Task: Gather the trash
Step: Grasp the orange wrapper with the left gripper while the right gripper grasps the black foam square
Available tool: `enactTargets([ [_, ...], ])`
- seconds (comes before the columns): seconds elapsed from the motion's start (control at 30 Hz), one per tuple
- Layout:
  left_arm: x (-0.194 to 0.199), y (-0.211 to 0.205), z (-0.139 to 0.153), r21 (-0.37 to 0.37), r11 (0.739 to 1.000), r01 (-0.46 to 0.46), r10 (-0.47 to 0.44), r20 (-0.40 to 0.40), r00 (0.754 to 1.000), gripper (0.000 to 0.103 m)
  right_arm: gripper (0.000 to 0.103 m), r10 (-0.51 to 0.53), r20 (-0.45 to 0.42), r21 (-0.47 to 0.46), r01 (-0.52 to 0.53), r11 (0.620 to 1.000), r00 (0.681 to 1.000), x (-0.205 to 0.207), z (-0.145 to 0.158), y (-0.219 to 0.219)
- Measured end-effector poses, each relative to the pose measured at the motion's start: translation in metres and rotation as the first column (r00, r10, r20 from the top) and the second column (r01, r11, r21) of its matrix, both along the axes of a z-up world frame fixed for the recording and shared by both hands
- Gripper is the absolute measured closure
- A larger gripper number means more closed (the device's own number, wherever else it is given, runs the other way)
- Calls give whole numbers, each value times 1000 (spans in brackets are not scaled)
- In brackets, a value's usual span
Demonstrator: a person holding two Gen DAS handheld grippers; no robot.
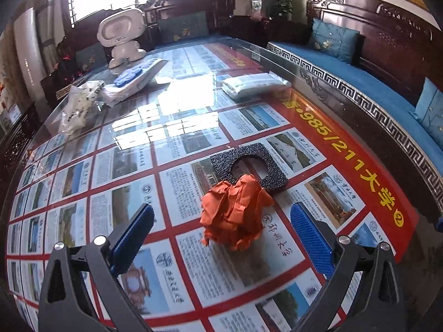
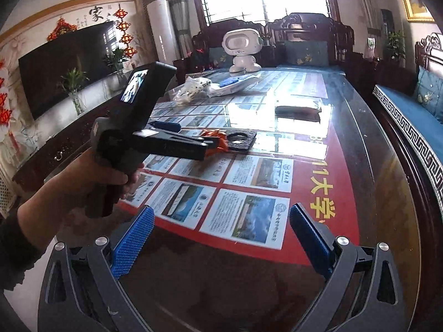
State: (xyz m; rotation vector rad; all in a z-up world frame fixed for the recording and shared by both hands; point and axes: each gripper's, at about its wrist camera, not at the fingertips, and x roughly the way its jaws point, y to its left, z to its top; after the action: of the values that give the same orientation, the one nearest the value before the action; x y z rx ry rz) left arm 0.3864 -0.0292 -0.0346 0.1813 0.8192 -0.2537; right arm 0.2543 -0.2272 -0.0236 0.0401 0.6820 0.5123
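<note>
A crumpled orange paper ball [image 1: 234, 212] lies on the glass-topped table [image 1: 171, 116], touching a black foam square with a round hole [image 1: 249, 167] just behind it. My left gripper [image 1: 221, 215] is open, its blue pads on either side of the ball, not touching it. In the right wrist view the left gripper [image 2: 177, 135] reaches over the orange ball [image 2: 218, 139] and the foam square [image 2: 239, 139]. My right gripper [image 2: 221, 218] is open and empty above the near end of the table.
At the far end stand a white robot toy [image 1: 121, 37], a blue-and-white pack [image 1: 138, 76], a crumpled white plastic bag [image 1: 79, 105] and a folded white packet [image 1: 254, 84]. A blue-cushioned wooden bench [image 1: 360, 83] runs along the right. A TV [image 2: 63, 63] hangs left.
</note>
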Motion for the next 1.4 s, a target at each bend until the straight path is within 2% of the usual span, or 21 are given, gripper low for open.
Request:
enactTargets([
  [0.03,3,-1,0,0,1000,7,-7,-4,1000,12,8,-5,-12,3,5,1000,1000,5,0,0],
  [0.07,5,0,-2,-4,1000,14,-14,-15,1000,22,8,-10,-15,10,10,1000,1000,8,0,-1],
  [0.1,7,1,-3,-24,999,24,-25,-33,999,38,8,-11,-16,16,11,1000,1000,10,0,-2],
  [0.17,12,5,-8,-59,998,30,-34,-69,997,55,8,-13,-19,22,13,1000,1000,17,3,-2],
  [0.23,12,10,-9,-81,996,27,-33,-76,997,56,8,-7,-21,22,8,1000,1000,25,6,2],
  [0.43,-4,28,1,-138,990,39,-44,-28,999,58,9,-2,-23,9,2,1000,1000,47,8,17],
  [0.57,-9,43,9,-160,987,19,-20,-3,1000,58,9,-51,-49,-3,51,999,997,72,3,22],
  [0.73,-2,59,8,-181,983,-27,25,-14,1000,58,10,-121,-104,-52,116,992,987,115,-9,35],
  [0.9,0,68,5,-207,978,-31,27,-21,999,58,27,-187,-207,-116,165,979,960,170,-27,52],
  [1.13,2,74,7,-218,976,-24,21,-18,1000,57,28,-242,-326,-107,219,970,914,210,-40,56],
  [1.33,1,75,7,-215,976,-18,16,-14,1000,57,29,-261,-317,-183,211,960,912,214,-42,70],
  [1.4,1,75,7,-217,976,-16,13,-16,1000,57,41,-264,-294,-234,199,952,918,213,-42,78],
])
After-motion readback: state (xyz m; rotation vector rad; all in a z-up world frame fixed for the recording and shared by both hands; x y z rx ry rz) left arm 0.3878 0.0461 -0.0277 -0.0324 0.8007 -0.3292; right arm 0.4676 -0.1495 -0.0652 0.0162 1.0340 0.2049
